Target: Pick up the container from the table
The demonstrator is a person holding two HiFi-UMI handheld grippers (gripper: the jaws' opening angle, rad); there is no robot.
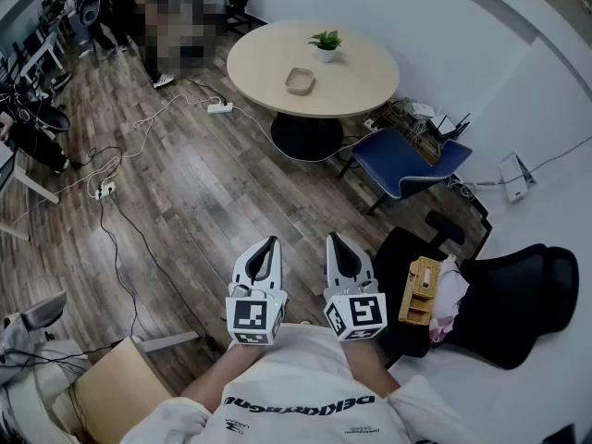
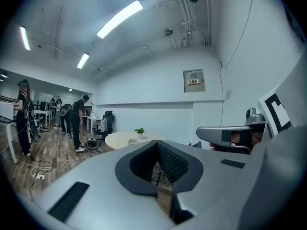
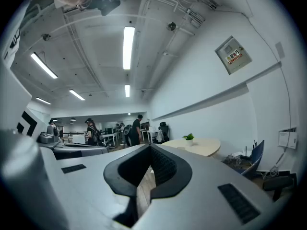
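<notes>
The container is a shallow tan tray lying on the round beige table at the far side of the room, next to a small potted plant. My left gripper and right gripper are held side by side close to the person's chest, far from the table, level and pointing toward it. Both are shut with nothing between the jaws. From the left gripper the table and plant show small in the distance. Past the right gripper the table lies to the right.
A blue chair stands beside the table. A black office chair with a wooden box and cloth on it is at my right. Cables and a power strip lie on the wood floor. People stand at the back left.
</notes>
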